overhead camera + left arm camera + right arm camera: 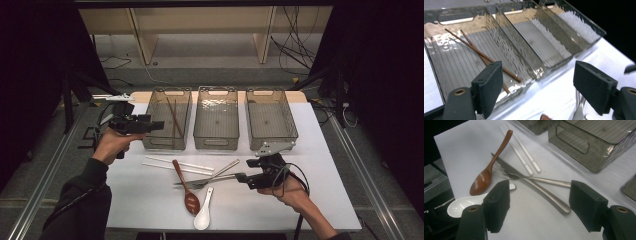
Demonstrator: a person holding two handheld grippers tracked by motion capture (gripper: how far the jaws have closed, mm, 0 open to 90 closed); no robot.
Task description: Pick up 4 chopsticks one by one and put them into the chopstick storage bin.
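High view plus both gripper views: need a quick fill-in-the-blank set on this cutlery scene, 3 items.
1. The pair of thin brown wooden chopsticks lies in the ____ clear plastic bin.
2. The brown wooden spoon lies beside a ____ ceramic spoon.
3. The right tongs hover open above the metal knife and ____.

Missing: left; white; fork

A person's two forearms enter the high view from six o'clock, each hand gripping a two-jaw tool. The left hand [112, 145], in a dark sleeve [82, 200], sits at nine o'clock, holding the left gripper [155, 125] raised and aimed toward three o'clock. Its jaws stand wide apart with nothing between them, as the left gripper view confirms. The right hand [290, 190], at about four o'clock, holds the right gripper [242, 177] low, aimed toward nine o'clock. Its jaws are likewise spread and empty. A cable [300, 220] trails back along the right forearm.
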